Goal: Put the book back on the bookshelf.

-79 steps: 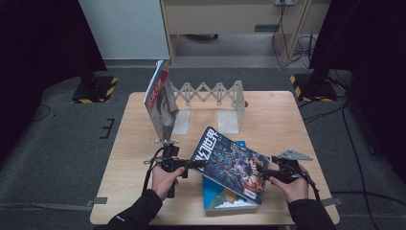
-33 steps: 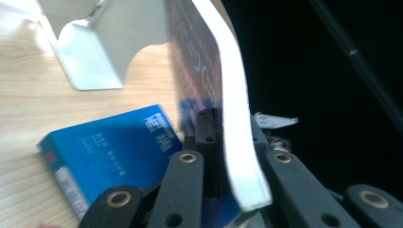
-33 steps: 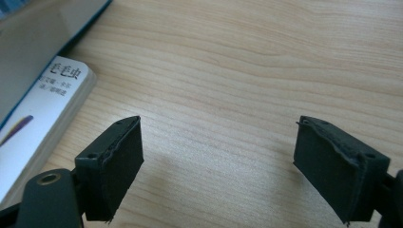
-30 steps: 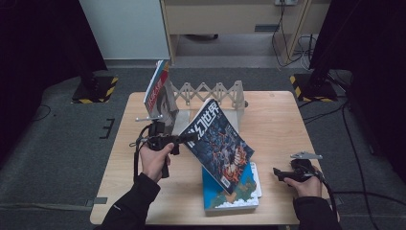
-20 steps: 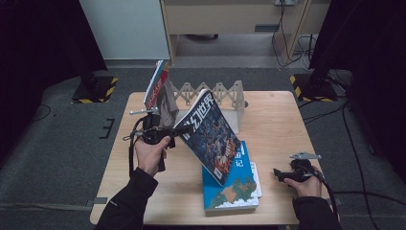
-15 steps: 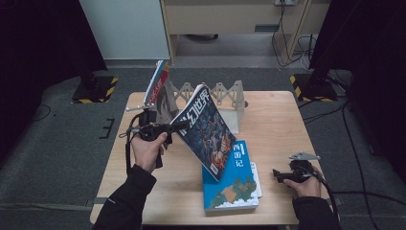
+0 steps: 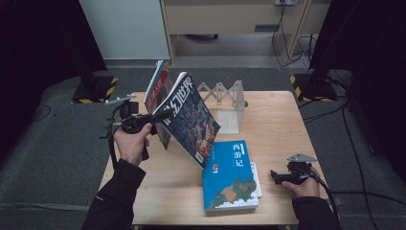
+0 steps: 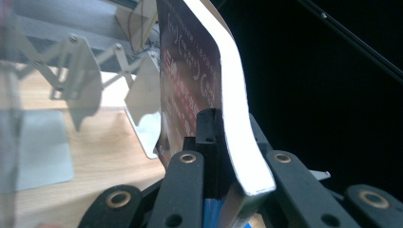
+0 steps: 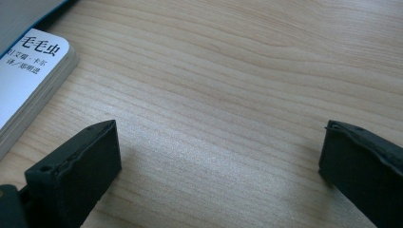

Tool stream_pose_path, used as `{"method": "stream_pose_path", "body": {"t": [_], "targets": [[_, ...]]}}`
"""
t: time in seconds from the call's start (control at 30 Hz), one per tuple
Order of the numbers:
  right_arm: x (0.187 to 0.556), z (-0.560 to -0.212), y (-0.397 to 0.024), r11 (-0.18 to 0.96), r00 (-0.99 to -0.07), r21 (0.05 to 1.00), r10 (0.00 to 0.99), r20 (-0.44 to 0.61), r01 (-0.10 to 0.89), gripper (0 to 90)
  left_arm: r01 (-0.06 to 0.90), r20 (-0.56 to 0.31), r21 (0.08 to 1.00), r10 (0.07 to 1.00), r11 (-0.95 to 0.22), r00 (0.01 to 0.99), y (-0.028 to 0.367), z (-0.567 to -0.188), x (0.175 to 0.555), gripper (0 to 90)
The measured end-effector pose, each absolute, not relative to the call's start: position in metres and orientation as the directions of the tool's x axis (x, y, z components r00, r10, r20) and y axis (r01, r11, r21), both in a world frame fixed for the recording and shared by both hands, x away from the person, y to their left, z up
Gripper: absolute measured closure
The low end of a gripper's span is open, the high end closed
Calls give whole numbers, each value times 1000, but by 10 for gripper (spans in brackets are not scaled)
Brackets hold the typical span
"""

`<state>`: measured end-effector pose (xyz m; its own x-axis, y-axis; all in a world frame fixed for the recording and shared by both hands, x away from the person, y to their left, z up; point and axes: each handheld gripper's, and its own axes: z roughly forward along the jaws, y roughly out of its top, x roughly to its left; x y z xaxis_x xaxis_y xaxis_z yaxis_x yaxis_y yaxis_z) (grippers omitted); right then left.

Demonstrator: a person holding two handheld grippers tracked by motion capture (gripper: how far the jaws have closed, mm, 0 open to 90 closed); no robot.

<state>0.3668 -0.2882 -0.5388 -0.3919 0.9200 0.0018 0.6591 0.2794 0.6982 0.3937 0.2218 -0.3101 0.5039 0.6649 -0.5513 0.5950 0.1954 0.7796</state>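
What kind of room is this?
Probably a recording studio or lab: a small wooden table ringed by black curtains, cables across a grey carpet, and a person working hand-held grippers with books.

The left gripper [image 7: 160, 116] is raised above the table's left side, pointing level toward the right, its jaws clamped tight on a magazine [image 7: 189, 117]. The left hand [image 7: 130, 143] grips it from below, forearm rising from the near edge. The right gripper [image 7: 275, 175] rests low near the front right corner; its jaws have just been opening and stand wide apart with nothing between them.
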Motion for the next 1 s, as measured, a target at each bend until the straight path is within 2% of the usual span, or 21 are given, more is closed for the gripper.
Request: {"method": "stream_pose_path", "body": {"t": [0.63,1.0], "targets": [[367,-539,-288,273,-389,705,921,5,655,3,521,-448,834,777,184,442,250,-284,394,821],[367,-539,-288,272,-388,704,921,5,655,3,500,-389,852,830,157,401,251,-278,402,821]]}}
